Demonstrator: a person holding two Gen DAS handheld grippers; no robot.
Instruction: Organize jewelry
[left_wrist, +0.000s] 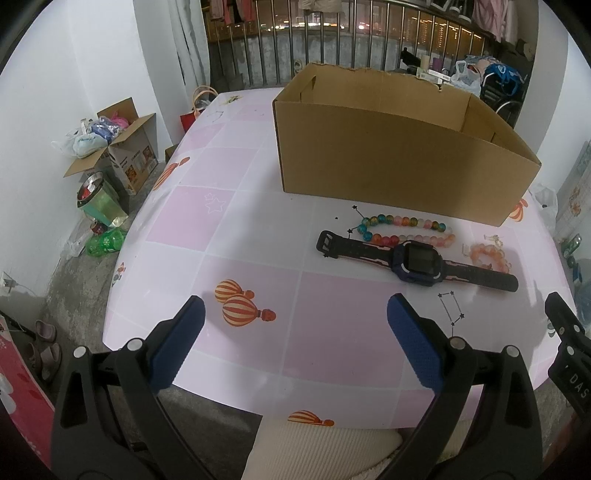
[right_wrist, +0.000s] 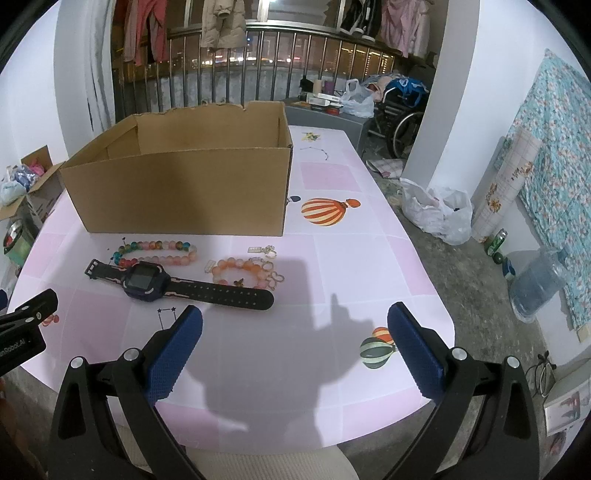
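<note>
Both tools, left tool (left_wrist: 295, 325) and right tool (right_wrist: 295, 332), are wide open and hold nothing. The watch (right_wrist: 147, 282), bead ring (right_wrist: 159, 251) and pink beads (right_wrist: 240, 271) lie on the counter (right_wrist: 332, 258), in front of the box (right_wrist: 184, 184).

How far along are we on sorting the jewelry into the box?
Nothing looks done: what shows of the cardboard box interior is bare, though its floor is hidden. Nothing is in hand: the left gripper and right gripper both hang open over the table. Left to move: the multicolored bead bracelet, the watch, the pink bead bracelet and the small charms.
</note>
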